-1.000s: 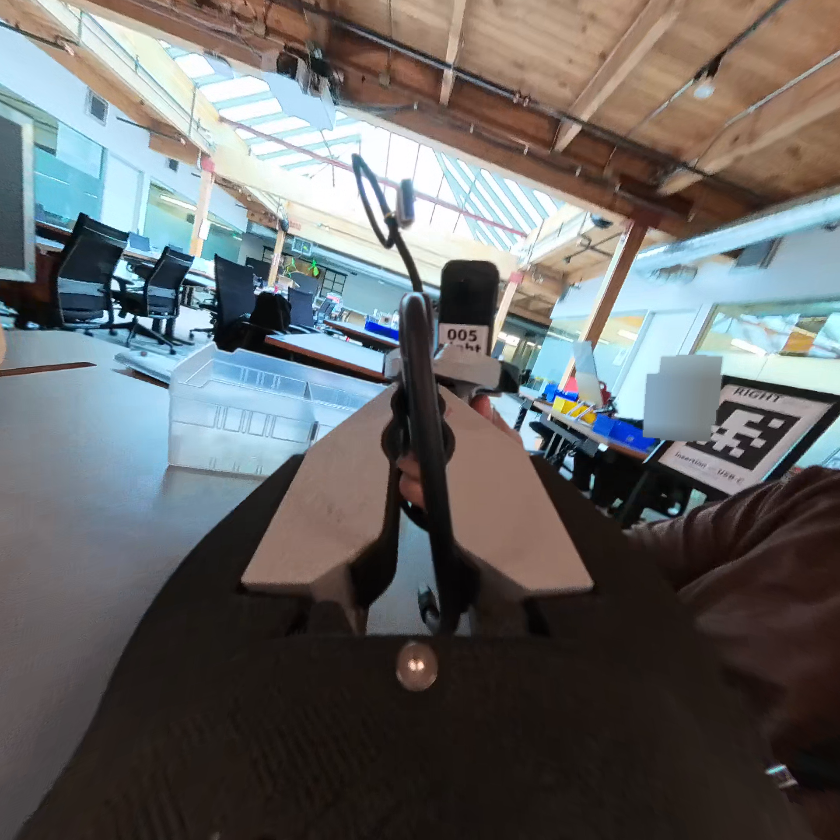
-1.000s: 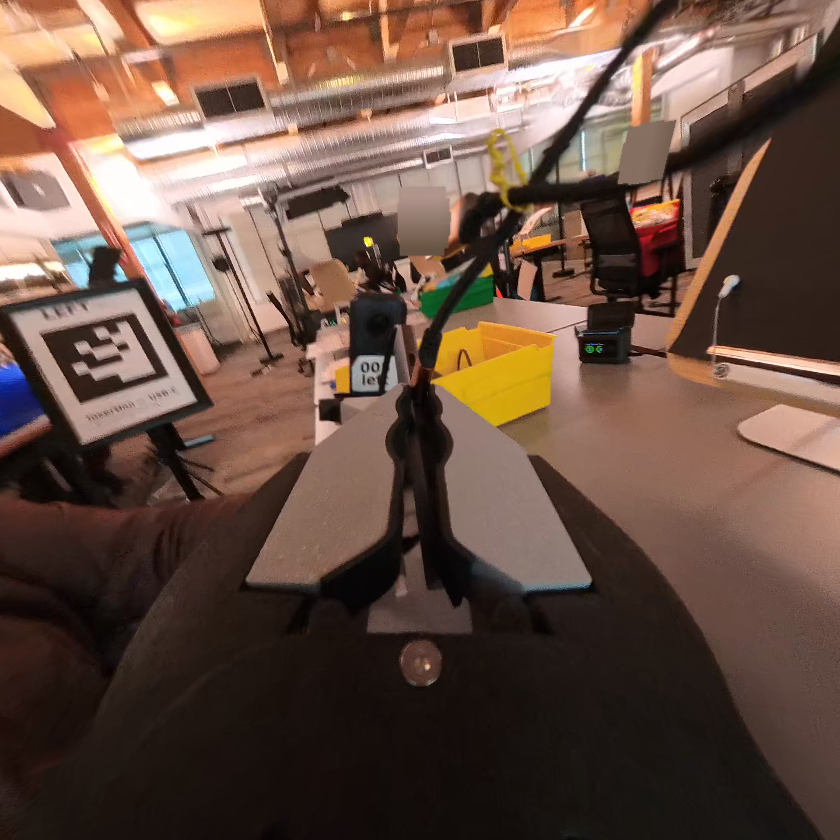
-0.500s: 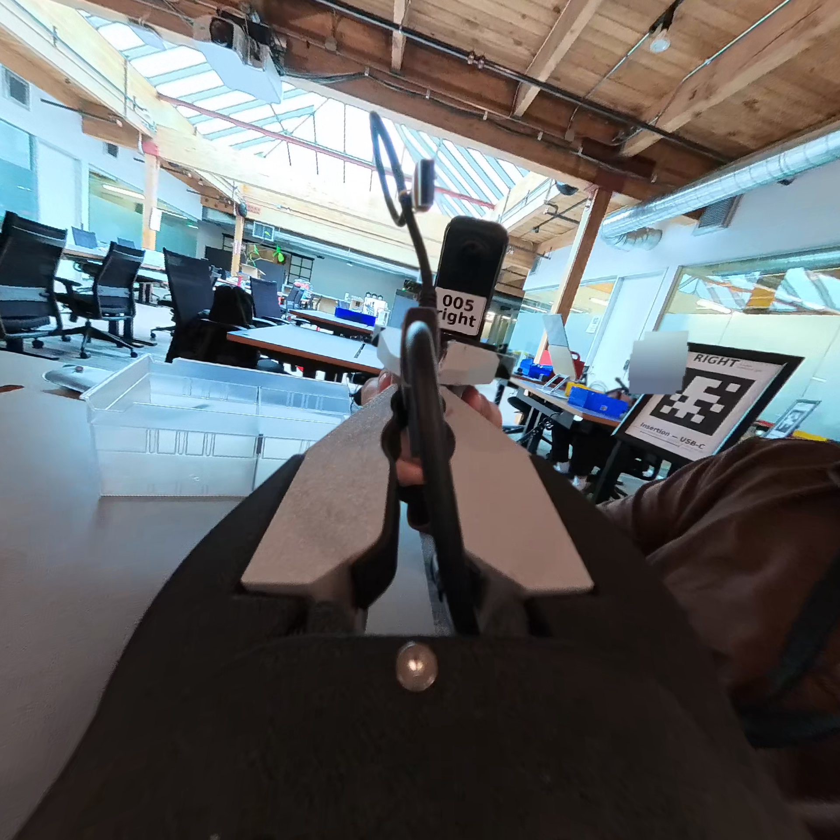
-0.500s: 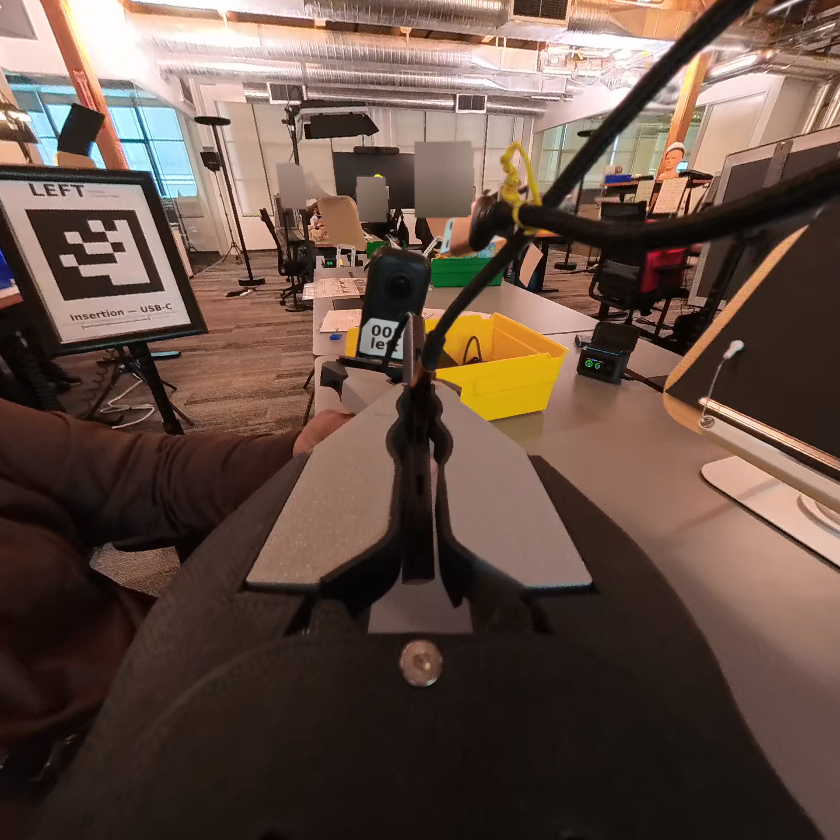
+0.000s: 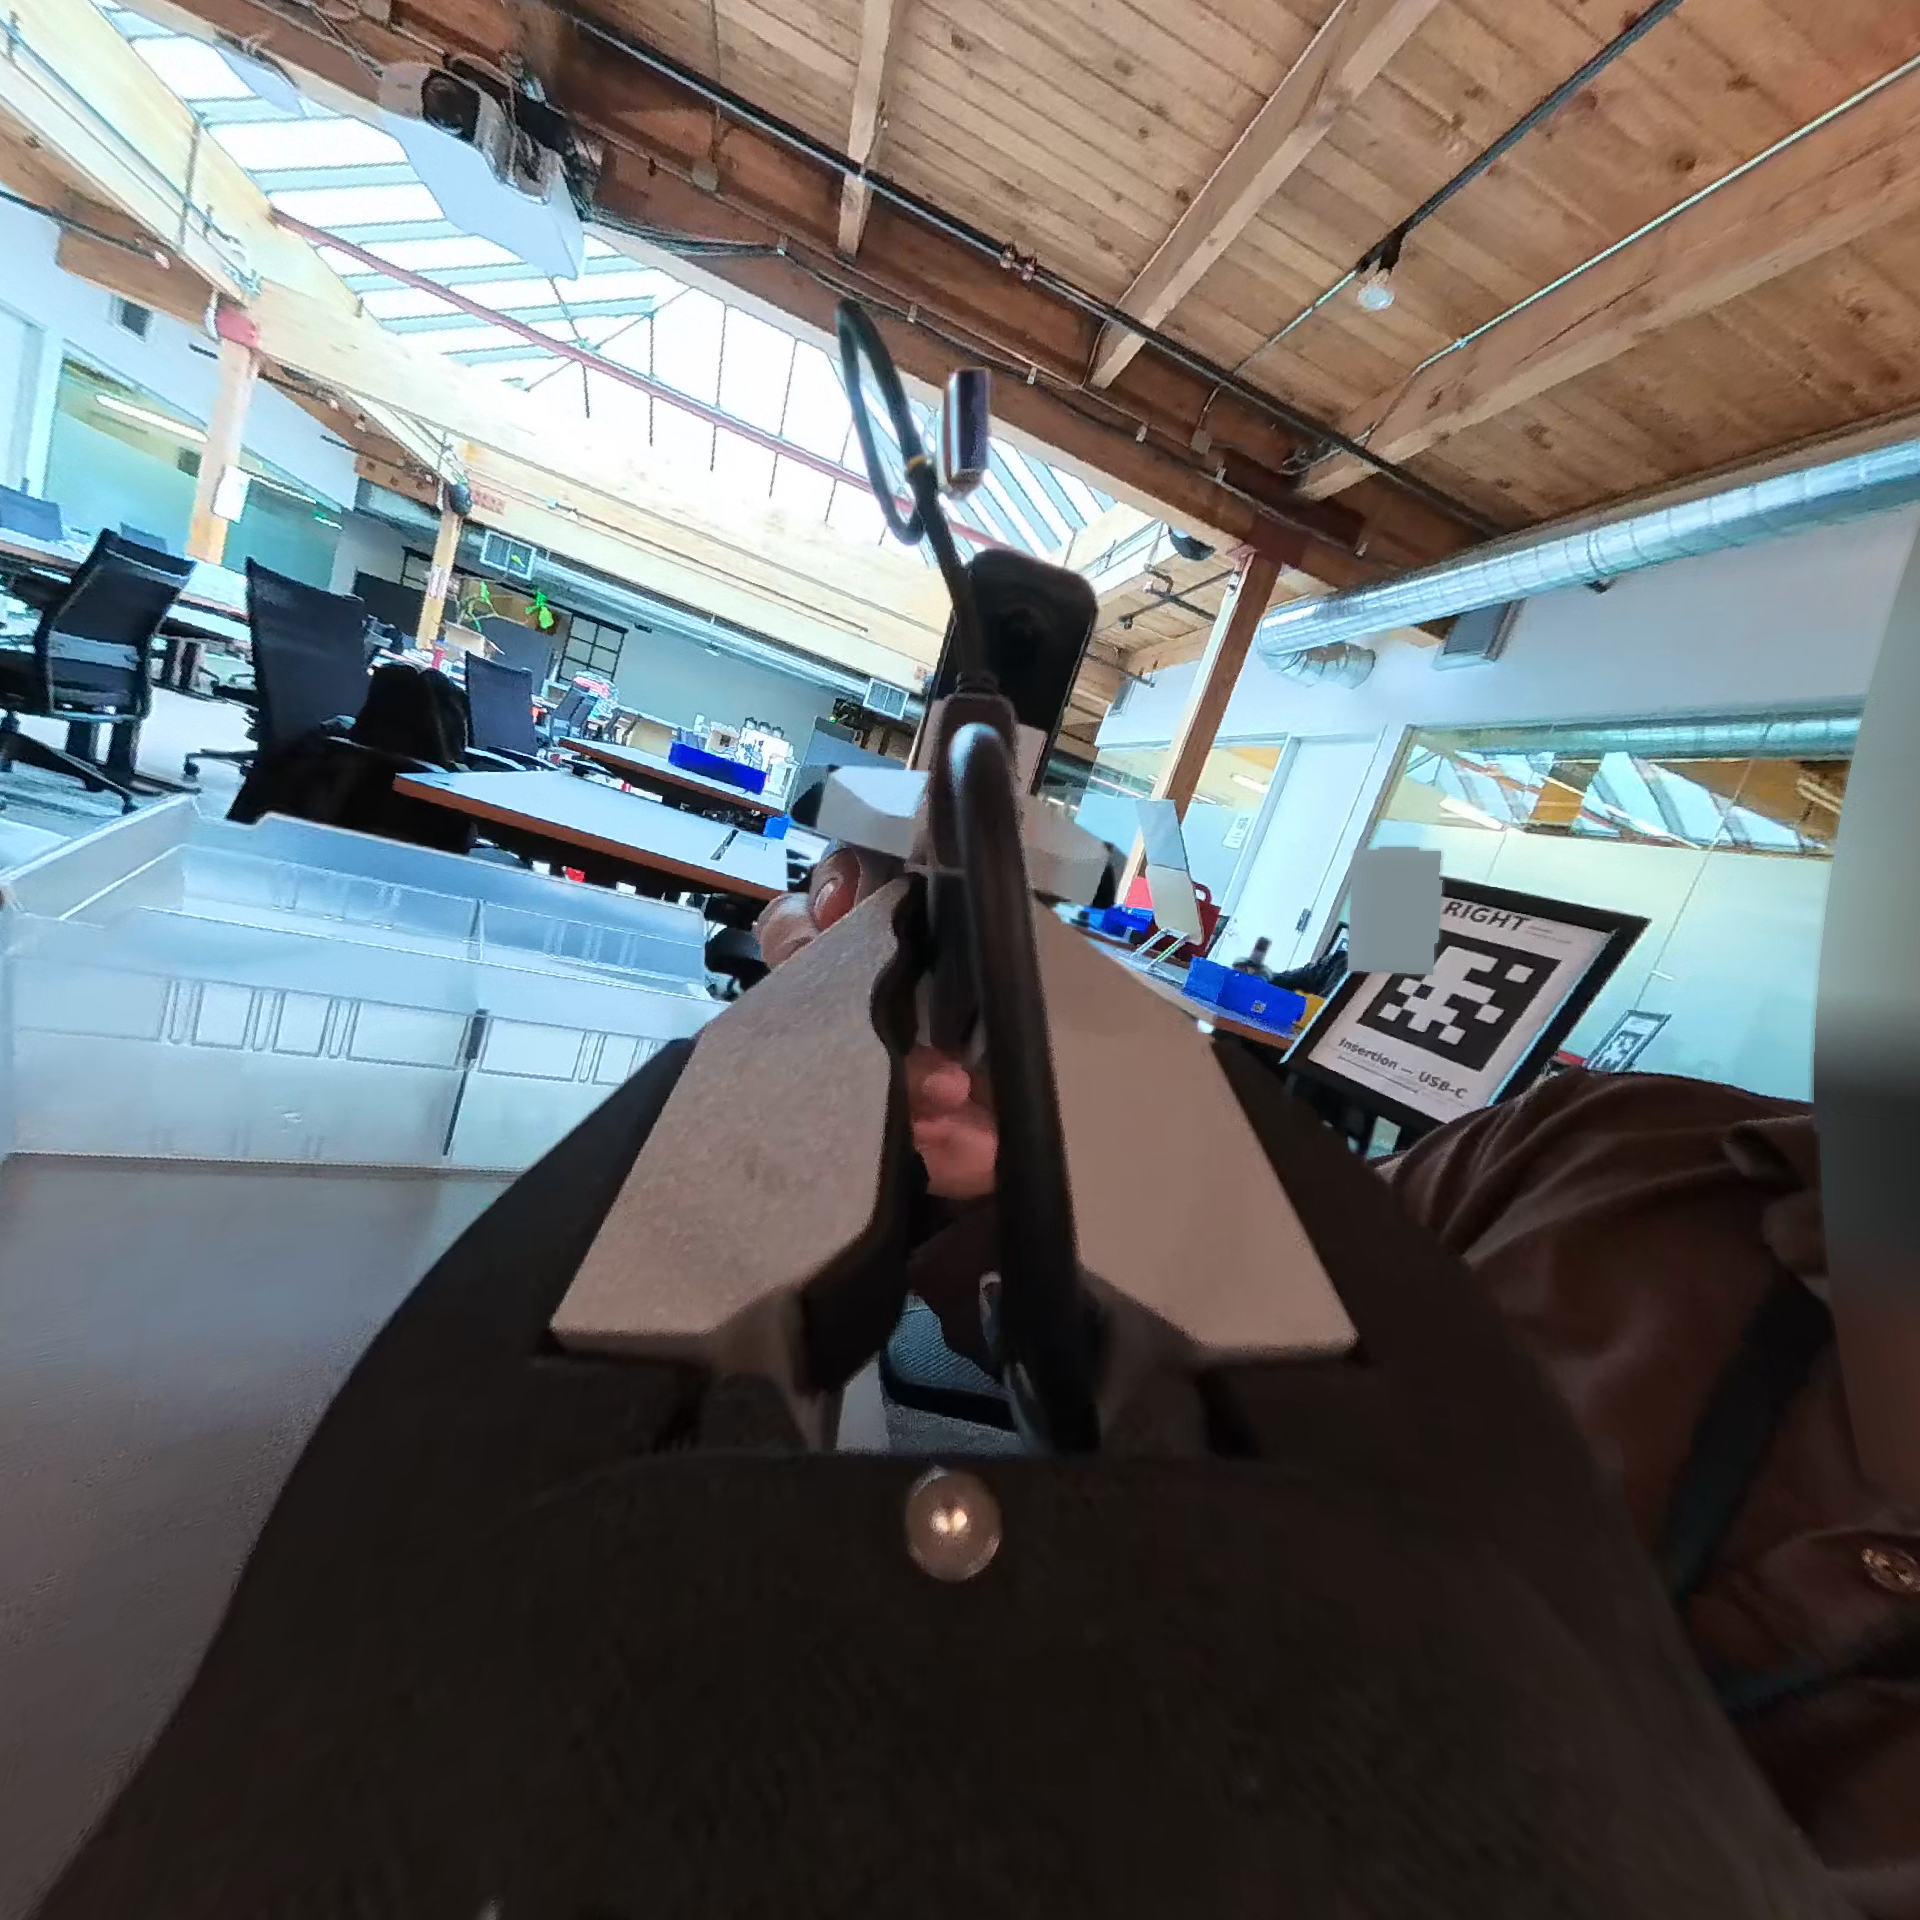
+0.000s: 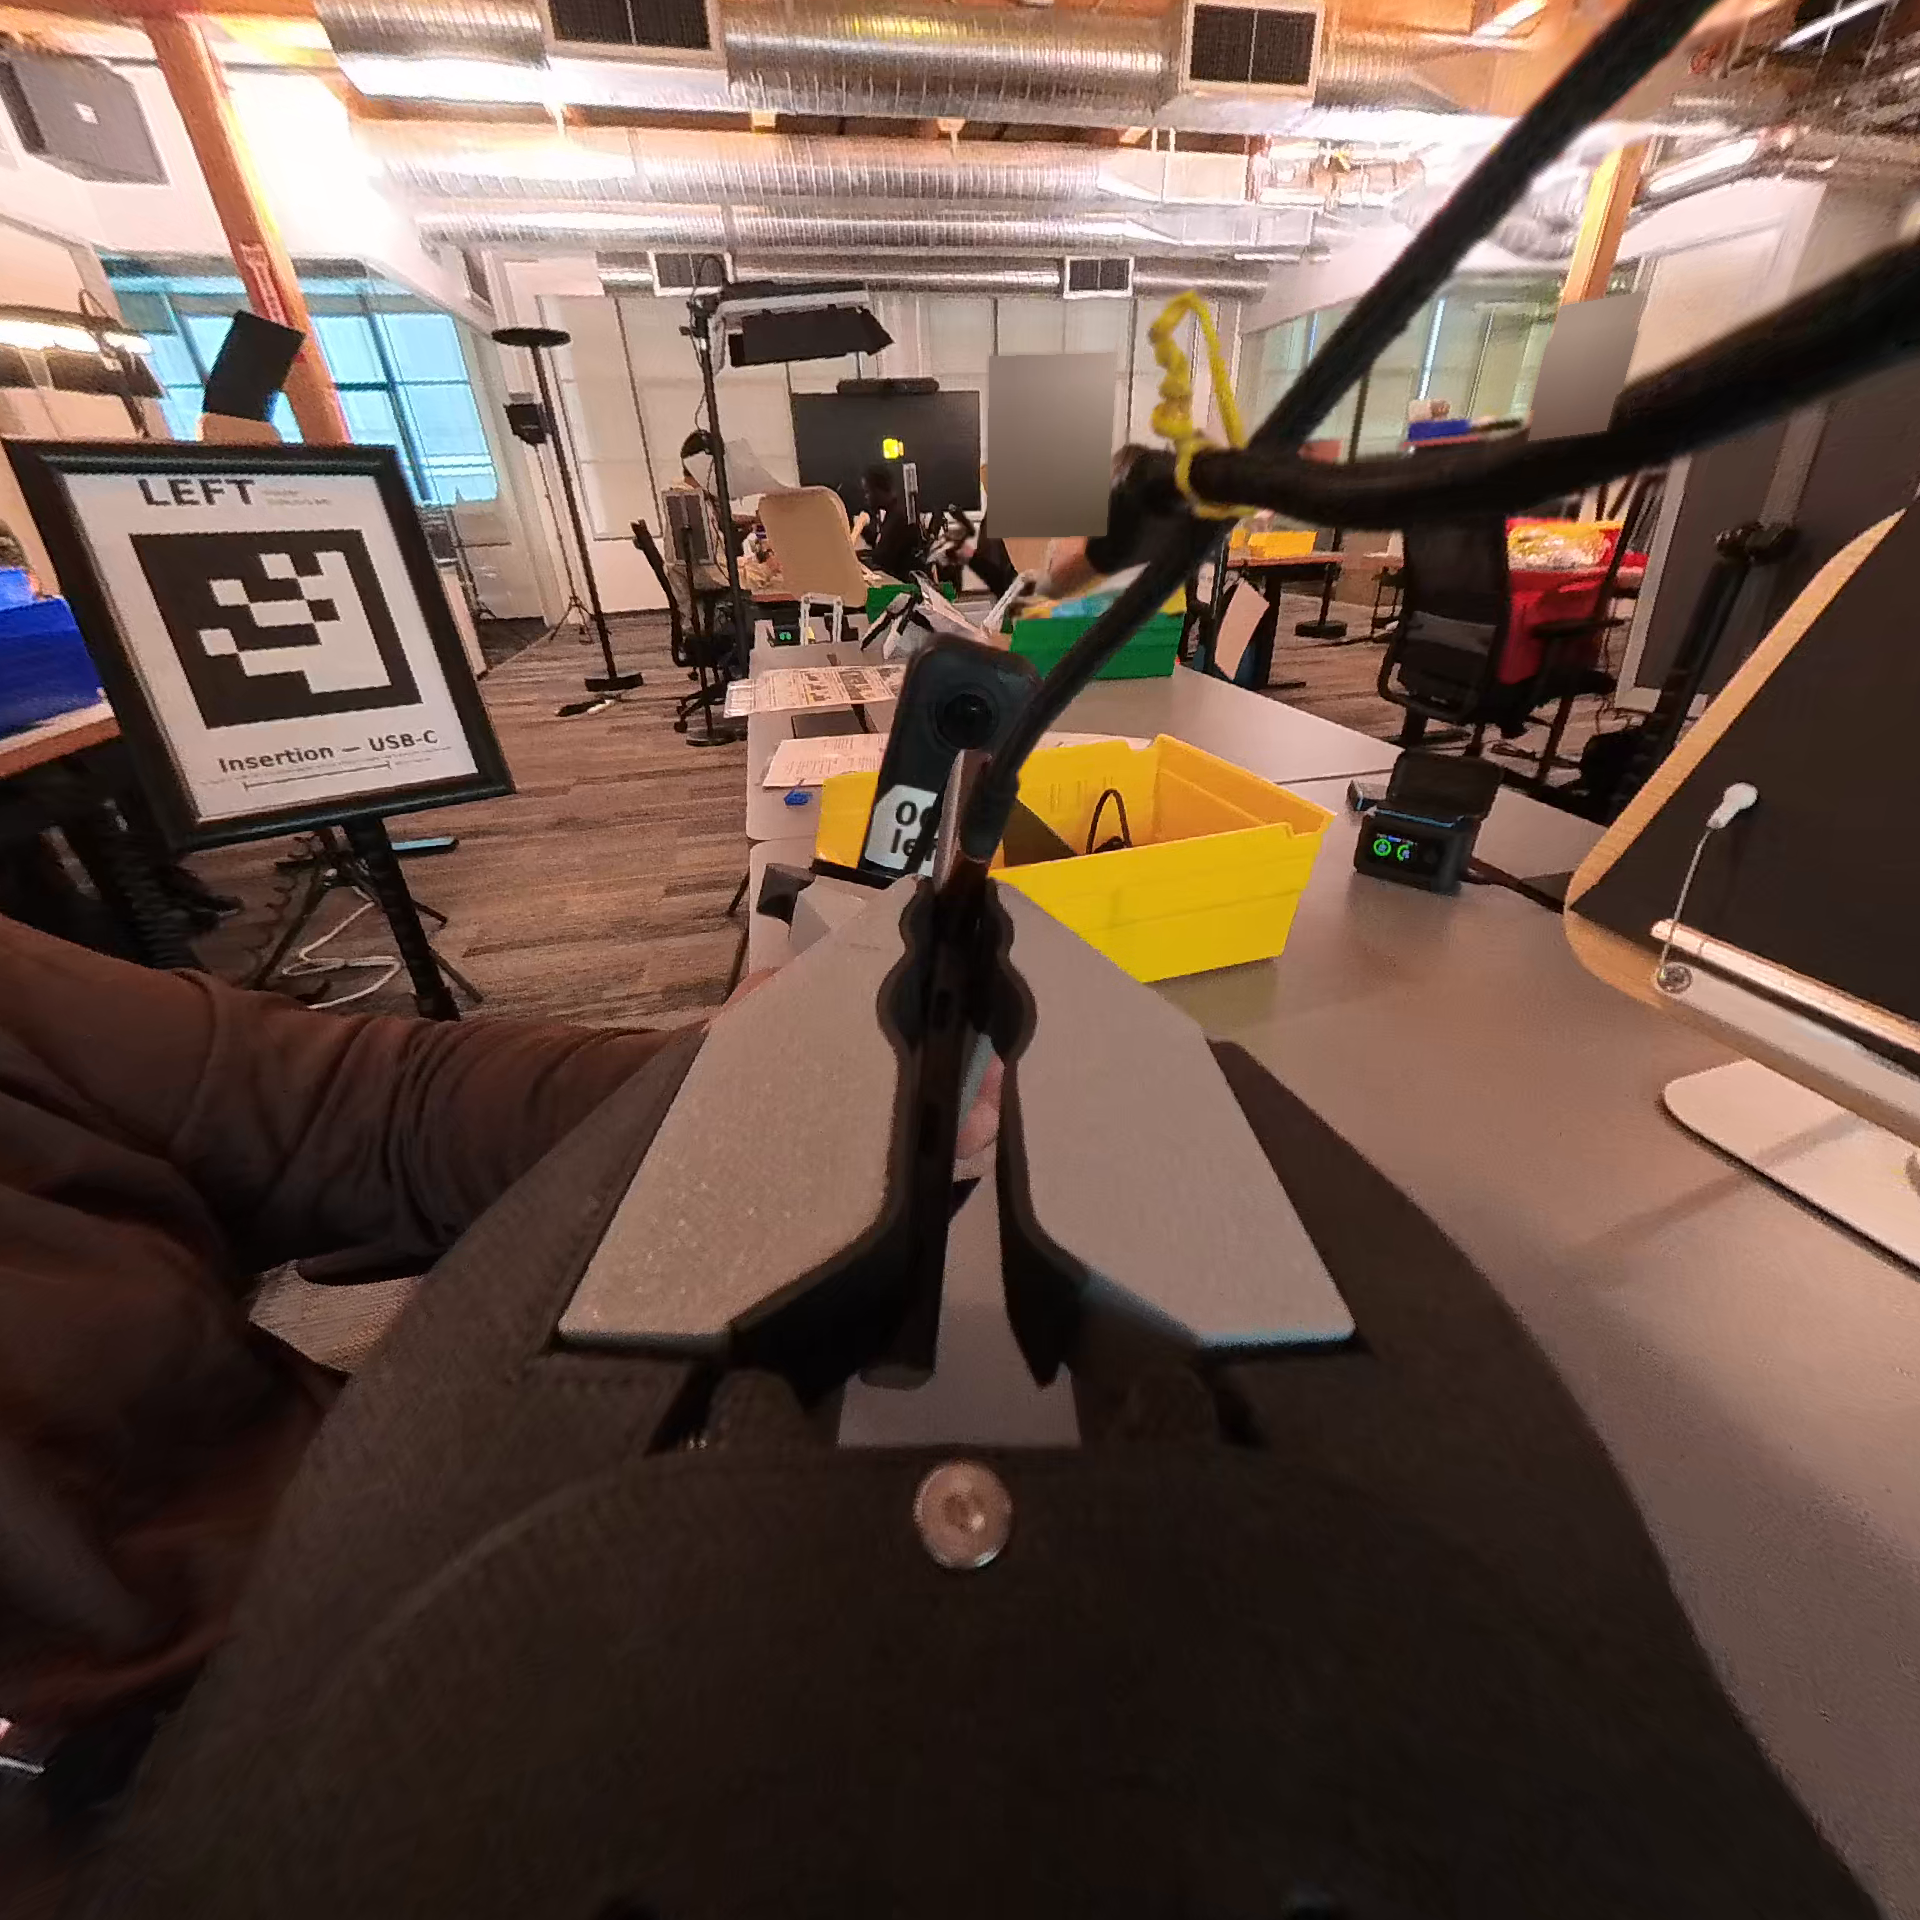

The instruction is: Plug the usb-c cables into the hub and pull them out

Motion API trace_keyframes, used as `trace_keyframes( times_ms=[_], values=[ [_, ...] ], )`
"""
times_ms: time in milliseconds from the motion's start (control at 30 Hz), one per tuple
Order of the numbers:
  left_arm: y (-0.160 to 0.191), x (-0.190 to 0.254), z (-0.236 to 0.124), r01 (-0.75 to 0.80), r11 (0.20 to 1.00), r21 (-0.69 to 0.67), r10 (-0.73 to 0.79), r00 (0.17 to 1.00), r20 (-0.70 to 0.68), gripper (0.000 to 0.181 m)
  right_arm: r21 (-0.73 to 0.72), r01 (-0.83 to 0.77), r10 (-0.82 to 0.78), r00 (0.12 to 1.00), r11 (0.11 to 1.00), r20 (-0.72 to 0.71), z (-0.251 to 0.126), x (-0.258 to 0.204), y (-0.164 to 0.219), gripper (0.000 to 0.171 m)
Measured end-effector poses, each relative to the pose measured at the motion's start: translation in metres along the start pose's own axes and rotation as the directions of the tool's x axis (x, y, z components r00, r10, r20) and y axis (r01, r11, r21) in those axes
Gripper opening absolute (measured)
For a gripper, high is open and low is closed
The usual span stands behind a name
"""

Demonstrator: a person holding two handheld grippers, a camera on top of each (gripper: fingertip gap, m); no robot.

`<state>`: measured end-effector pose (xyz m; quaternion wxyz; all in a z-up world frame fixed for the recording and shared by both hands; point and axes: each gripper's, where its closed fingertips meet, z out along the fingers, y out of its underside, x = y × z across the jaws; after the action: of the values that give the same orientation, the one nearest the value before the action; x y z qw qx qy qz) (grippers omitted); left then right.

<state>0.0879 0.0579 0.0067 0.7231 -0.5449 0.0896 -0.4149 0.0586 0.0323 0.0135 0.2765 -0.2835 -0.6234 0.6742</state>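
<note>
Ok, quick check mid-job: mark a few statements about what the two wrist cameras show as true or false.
1. The right gripper is wide open. False: it is shut on the black cable.
2. A yellow tie is wrapped on that cable. True.
3. The yellow bin sits on the floor. False: it is on the grey table.
4. A clear bin stands on the table in the left wrist view. True.

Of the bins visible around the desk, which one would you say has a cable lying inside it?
The yellow bin in the right wrist view; a black cable loop lies inside.
</note>
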Motion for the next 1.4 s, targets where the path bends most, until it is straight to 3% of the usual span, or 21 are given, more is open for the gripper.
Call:
trace_keyframes(
  times_ms=[267,667,900,1167,1233,1300,1400],
  values=[
    [-0.005,0.002,-0.002,-0.020,1.000,0.021,0.020,1.000,-0.002,0.008,0.070,-0.081,0.076,0.994,0.994,0.072,-0.006,-0.002,-0.008,0.003],
    [-0.005,-0.005,-0.004,0.021,0.999,0.047,-0.022,0.999,0.027,0.008,0.061,0.002,0.000,1.000,0.998,-0.023,-0.004,0.006,-0.004,0.004],
    [-0.002,-0.003,-0.003,-0.043,0.999,0.012,0.042,0.997,0.060,0.008,0.079,-0.004,0.003,1.000,0.997,0.021,-0.005,0.001,-0.004,0.003],
    [-0.017,0.006,-0.004,0.020,0.987,0.159,-0.028,0.998,0.047,0.006,0.310,-0.159,0.155,0.987,0.937,0.040,-0.003,-0.001,-0.024,0.002],
    [-0.006,0.002,-0.006,0.014,0.991,0.136,-0.023,0.998,0.062,0.008,0.525,-0.238,0.246,0.968,0.817,0.056,-0.032,0.018,-0.054,0.001],
    [0.007,-0.001,-0.005,0.075,0.989,0.128,-0.080,0.996,0.035,0.009,0.616,-0.240,0.260,0.964,0.751,0.059,-0.068,0.037,-0.078,0.002],
    [0.011,-0.006,0.000,0.062,0.995,0.082,-0.065,0.998,0.027,0.010,0.547,-0.166,0.193,0.981,0.821,0.008,-0.071,0.035,-0.080,0.002]
  ],
)
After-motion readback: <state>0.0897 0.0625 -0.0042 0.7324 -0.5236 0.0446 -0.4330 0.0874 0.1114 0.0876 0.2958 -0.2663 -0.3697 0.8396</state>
